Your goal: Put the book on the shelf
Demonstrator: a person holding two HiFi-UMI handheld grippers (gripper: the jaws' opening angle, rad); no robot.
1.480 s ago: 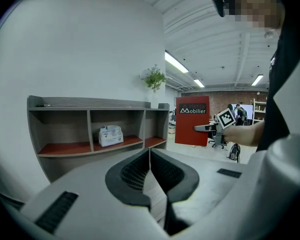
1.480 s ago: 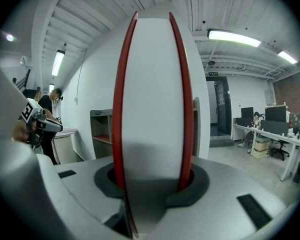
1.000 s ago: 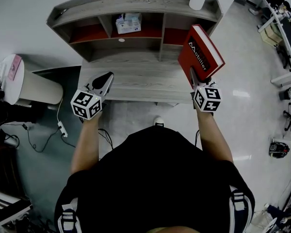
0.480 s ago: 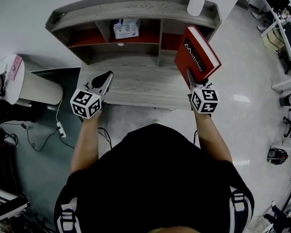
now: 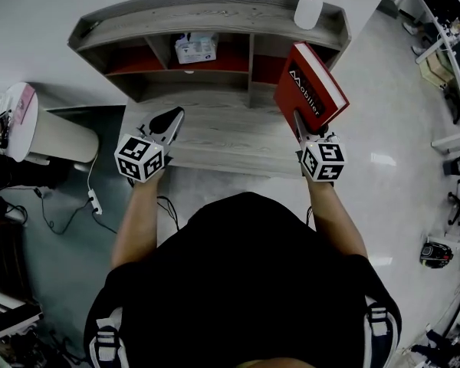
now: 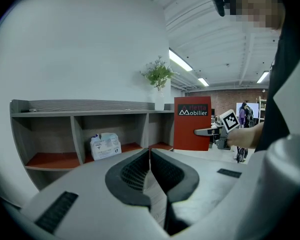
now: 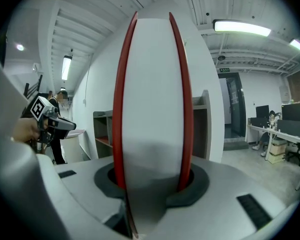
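Observation:
My right gripper (image 5: 301, 126) is shut on a thick red book (image 5: 310, 87) and holds it upright over the right end of the desk, in front of the shelf's right compartment (image 5: 270, 66). In the right gripper view the book (image 7: 152, 104) fills the middle, white page edge toward me, red covers pressed between the jaws. From the left gripper view the book (image 6: 192, 129) stands right of the shelf (image 6: 90, 115). My left gripper (image 5: 167, 121) hovers over the desk's left part, shut and empty (image 6: 149, 156).
The grey shelf unit (image 5: 207, 14) has red-floored compartments. A white packet (image 5: 195, 47) lies in the middle compartment and a white plant vase (image 5: 308, 8) stands on top at the right. The wooden desk (image 5: 215, 136) lies below. A round white bin (image 5: 38, 133) stands at the left.
The book and right gripper have shifted slightly left and toward the shelf's right compartment. The left gripper has edged a little forward.

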